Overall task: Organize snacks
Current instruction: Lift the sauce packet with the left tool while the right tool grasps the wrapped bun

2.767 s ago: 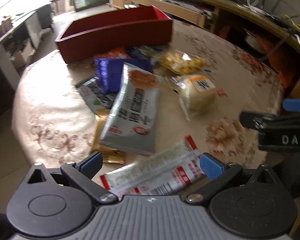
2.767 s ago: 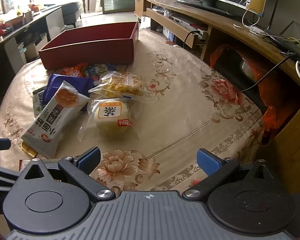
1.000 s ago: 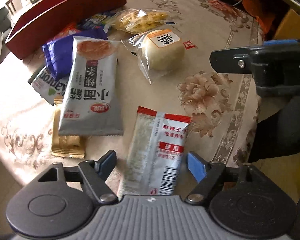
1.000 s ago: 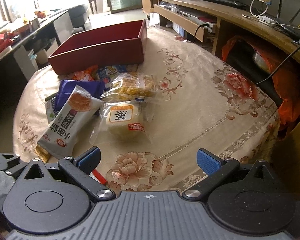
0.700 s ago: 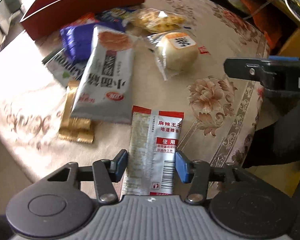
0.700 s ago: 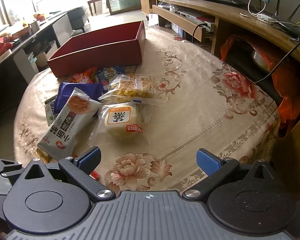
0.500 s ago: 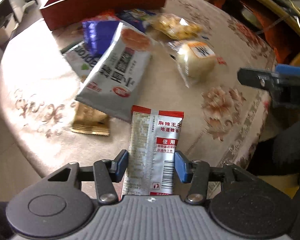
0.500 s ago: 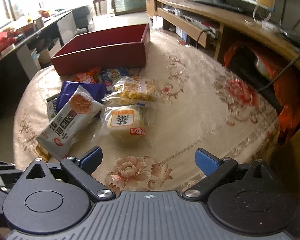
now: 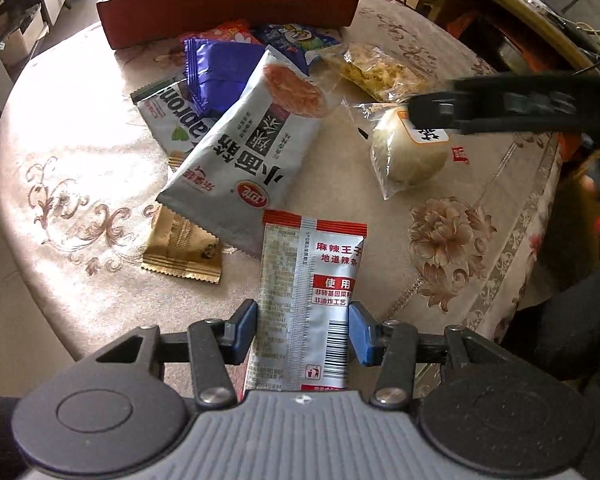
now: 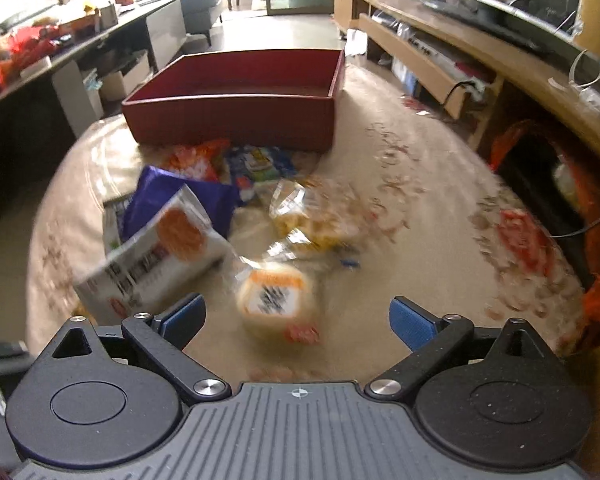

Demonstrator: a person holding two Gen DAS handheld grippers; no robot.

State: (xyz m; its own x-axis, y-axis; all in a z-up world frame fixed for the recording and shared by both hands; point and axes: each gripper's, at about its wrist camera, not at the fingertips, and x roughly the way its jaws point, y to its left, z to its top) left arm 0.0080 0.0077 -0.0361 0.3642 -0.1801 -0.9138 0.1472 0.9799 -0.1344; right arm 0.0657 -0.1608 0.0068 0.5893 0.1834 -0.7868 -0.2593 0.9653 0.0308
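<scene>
My left gripper [image 9: 303, 332] is matte black plastic: ribbed grey housing, round pivot discs, silver screws, blue rubber pads [image 9: 247, 330]. My right gripper [image 10: 296, 316] looks identical.

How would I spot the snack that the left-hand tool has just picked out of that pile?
Start at the red box at the table's far side and come past the snack pile toward the near edge. There the left gripper clamps a silver sachet, the only one with red bands, a barcode and no picture.
</scene>
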